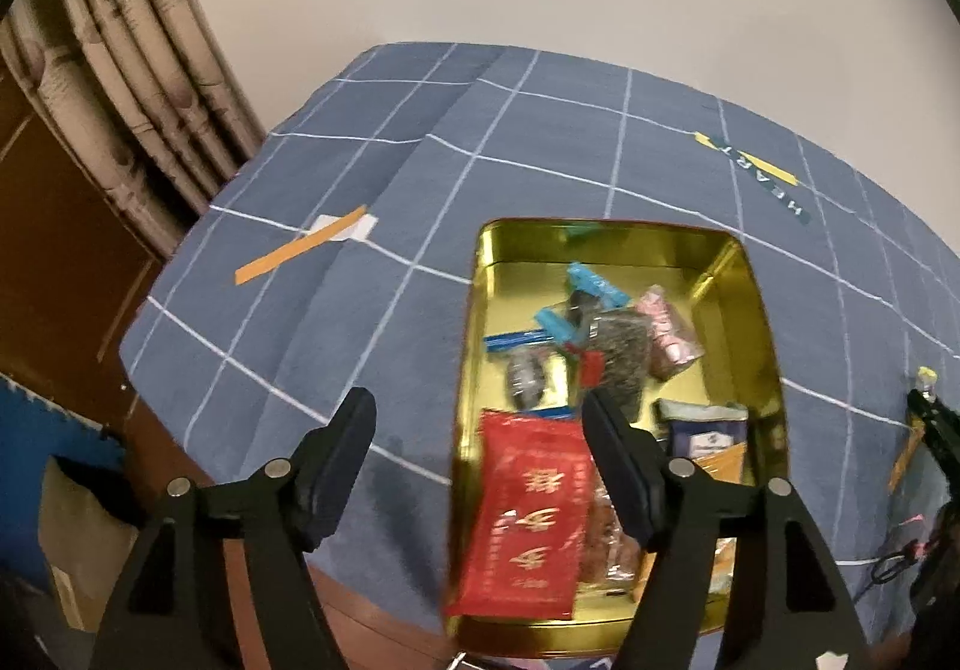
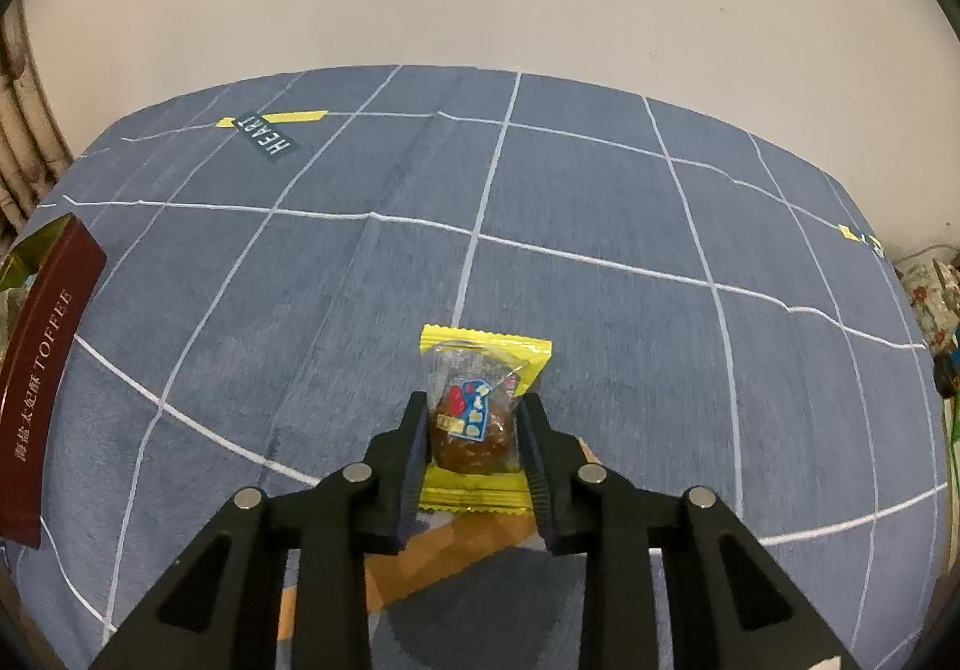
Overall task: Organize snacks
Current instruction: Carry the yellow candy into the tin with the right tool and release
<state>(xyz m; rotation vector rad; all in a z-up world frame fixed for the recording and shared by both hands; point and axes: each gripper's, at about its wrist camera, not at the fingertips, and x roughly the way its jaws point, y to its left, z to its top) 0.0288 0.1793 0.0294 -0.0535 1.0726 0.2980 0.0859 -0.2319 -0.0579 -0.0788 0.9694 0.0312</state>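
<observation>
- The right gripper (image 2: pixel 471 433) holds a yellow-edged snack packet (image 2: pixel 477 418); its fingers (image 2: pixel 414 451) press the packet's two sides over the brown lump inside the clear wrapper.
- The packet's long axis runs away from the camera, in line with the fingers: one crimped yellow end lies near the finger bases, the other points toward the far wall. It is over the blue checked tabletop (image 2: pixel 600 190), and whether it touches the cloth cannot be told.
- The left gripper (image 1: pixel 480 418) has its fingers (image 1: pixel 354 430) spread wide with nothing between them. The left finger is over bare cloth; the right finger is over the tin.
- The gold tin (image 1: pixel 768 334) sits open on the tabletop, its long axis running near to far. Its dark red outer wall, lettered TOFFEE, shows at the left edge of the right wrist view.
- Nearest in the tin lies a red packet (image 1: pixel 528 514) with gold characters, its long axis along the tin's. Just right of it is a clear bag of brownish pieces, partly hidden by the finger.
- Near the tin's right wall is a blue-and-white packet (image 1: pixel 708 430).
- Farther in are a dark wrapped piece (image 1: pixel 525 379), a dark speckled bag (image 1: pixel 621 346), a pink packet (image 1: pixel 669 331) and blue wrappers (image 1: pixel 594 286), overlapping in a loose heap.
- The tin's far end shows bare gold floor.
</observation>
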